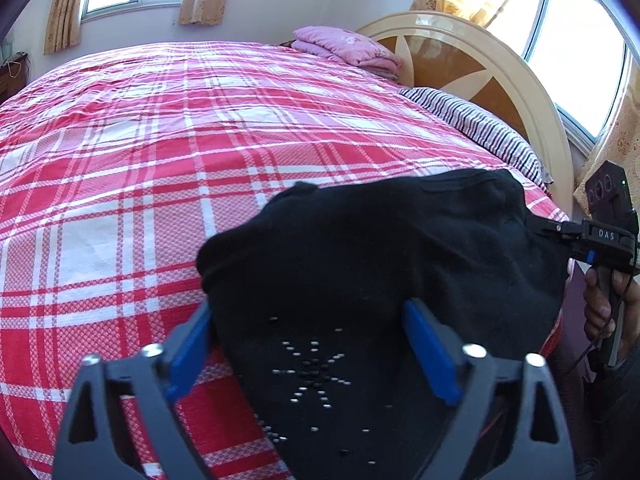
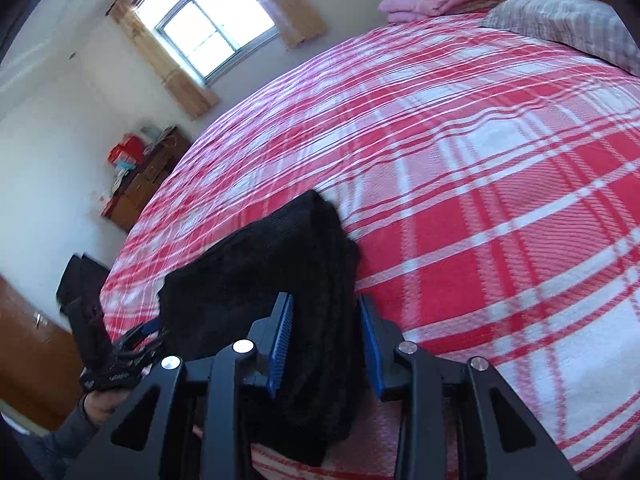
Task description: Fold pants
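The black pants (image 1: 360, 248) lie bunched and partly folded at the near edge of a bed covered by a red-and-white plaid bedspread (image 1: 160, 160); a pattern of small silver studs shows on the cloth nearest the left wrist camera. The left gripper (image 1: 308, 352) stands with its jaws wide apart, the blue pads (image 1: 192, 344) flanking the studded part of the pants, and neither pad can be seen pressing on the cloth. The right gripper (image 2: 326, 340) has its jaws much closer together, with a thick fold of the black fabric between its blue pads (image 2: 280, 340); the left pad lies against the fabric, but whether the right pad touches it cannot be made out, so a firm grip is not certain. In the left wrist view that same gripper (image 1: 560, 232) meets the far right edge of the pants, with a hand (image 1: 608, 304) wrapped round its handle. At the head of the bed a folded pink blanket (image 1: 344, 46) sits near a striped pillow (image 1: 472, 128), in front of a curved wooden headboard (image 1: 480, 64). A window with beige curtains (image 2: 216, 28) lets in bright light, and a brown wooden cabinet (image 2: 148, 176) with boxes on top stands against the far wall.
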### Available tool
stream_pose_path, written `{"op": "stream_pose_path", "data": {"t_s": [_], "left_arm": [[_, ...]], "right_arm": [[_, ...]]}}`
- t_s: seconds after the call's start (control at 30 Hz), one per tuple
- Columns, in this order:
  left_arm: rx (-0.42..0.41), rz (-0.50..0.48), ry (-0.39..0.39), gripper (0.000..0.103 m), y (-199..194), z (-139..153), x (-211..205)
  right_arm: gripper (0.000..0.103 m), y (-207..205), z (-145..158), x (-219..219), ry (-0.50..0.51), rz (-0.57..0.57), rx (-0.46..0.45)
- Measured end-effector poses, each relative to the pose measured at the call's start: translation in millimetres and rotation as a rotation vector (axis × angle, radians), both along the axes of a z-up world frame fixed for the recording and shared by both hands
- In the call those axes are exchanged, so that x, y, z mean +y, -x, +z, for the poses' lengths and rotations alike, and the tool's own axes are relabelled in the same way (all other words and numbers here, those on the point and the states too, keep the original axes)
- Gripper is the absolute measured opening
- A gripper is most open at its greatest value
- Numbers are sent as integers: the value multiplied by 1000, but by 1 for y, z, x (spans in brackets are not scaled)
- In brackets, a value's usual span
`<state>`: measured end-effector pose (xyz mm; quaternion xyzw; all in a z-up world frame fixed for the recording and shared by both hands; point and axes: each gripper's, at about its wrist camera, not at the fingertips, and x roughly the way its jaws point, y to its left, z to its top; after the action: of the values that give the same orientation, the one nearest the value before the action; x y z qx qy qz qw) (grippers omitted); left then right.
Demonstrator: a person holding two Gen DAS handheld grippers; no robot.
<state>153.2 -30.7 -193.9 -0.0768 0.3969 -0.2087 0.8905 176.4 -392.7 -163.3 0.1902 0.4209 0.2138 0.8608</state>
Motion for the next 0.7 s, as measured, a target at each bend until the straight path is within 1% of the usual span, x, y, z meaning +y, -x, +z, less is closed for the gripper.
{"op": "stream_pose_path", "data": {"t_s": [0.13,0.2,0.23,0.27,0.3,0.33,0.37,0.47,0.57,0.7], "left_arm": [[18,-3,48,74,1,1,8],[25,-1,59,70,0,-1,9],[24,-4,60,62,0,-1,8],[18,-11,61,50,1,0,7],[12,-15,61,43,2,2,7],[12,-21,69,31,3,3,8],[15,-27,85,26,3,4,9],[13,-35,108,23,5,7,13],[-3,-41,120,21,8,13,16],[-21,-46,130,19,12,23,21]], "right_arm": [[31,-1,0,-12,-34,7,24],[31,0,-3,-3,-2,28,21],[31,1,-2,1,14,25,15],[30,1,-1,2,16,23,13],[27,3,0,3,15,25,8],[26,4,2,2,15,26,3],[25,5,3,2,9,25,-1],[24,8,7,-2,-21,20,-10],[23,11,12,0,-13,14,-24],[23,16,29,7,7,21,-66]]}}
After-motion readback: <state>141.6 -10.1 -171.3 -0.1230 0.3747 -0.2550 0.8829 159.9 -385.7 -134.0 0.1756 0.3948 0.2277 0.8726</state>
